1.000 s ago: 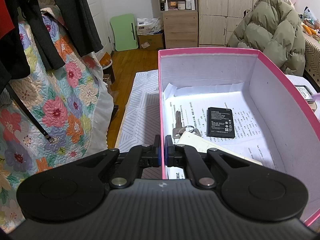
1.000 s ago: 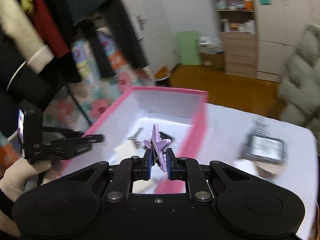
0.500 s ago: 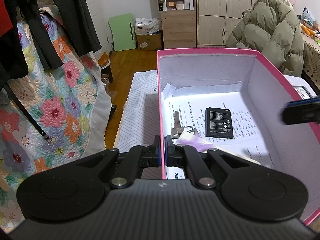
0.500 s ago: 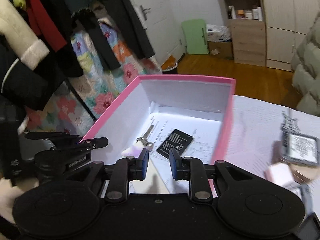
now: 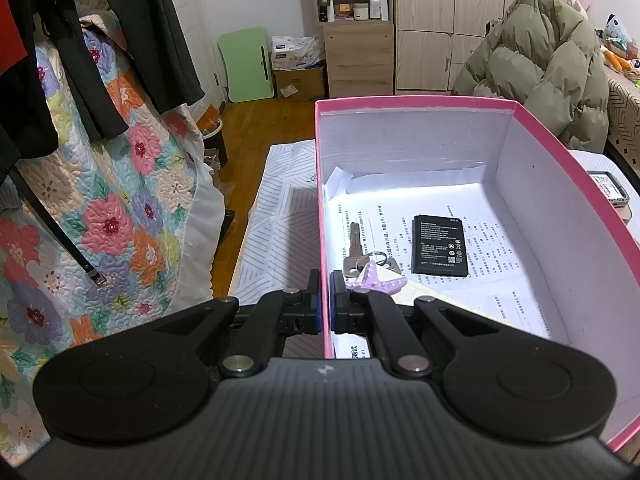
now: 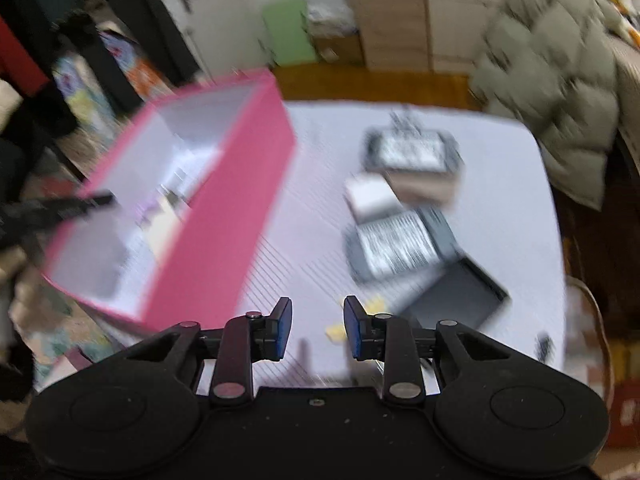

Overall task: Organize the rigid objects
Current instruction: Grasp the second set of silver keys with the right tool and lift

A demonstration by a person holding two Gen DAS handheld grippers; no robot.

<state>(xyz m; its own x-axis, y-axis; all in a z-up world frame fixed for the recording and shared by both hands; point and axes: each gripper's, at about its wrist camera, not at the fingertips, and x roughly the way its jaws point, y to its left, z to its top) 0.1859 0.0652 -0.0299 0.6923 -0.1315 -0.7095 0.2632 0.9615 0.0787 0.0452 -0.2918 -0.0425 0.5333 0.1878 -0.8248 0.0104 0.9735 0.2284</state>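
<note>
My left gripper [image 5: 325, 303] is shut on the left wall of the pink box [image 5: 416, 102]. Inside the box lie a purple hair clip [image 5: 376, 280], a key on a ring [image 5: 354, 252], a black battery [image 5: 439, 245] and printed paper. My right gripper [image 6: 318, 326] is open and empty above the white table, to the right of the pink box [image 6: 224, 240]. In the blurred right wrist view, several flat devices [image 6: 396, 242] and a white block [image 6: 370, 196] lie on the table further right.
A floral quilt [image 5: 100, 216] hangs to the left of the table. An olive puffer jacket [image 5: 544, 68] sits beyond the box on the right. A wooden cabinet and shelves stand at the back. A dark flat case [image 6: 456, 300] lies near the right gripper.
My right gripper has opened and dropped the purple hair clip into the box. It has since swung right, away from the box, over the table. The left gripper has not moved.
</note>
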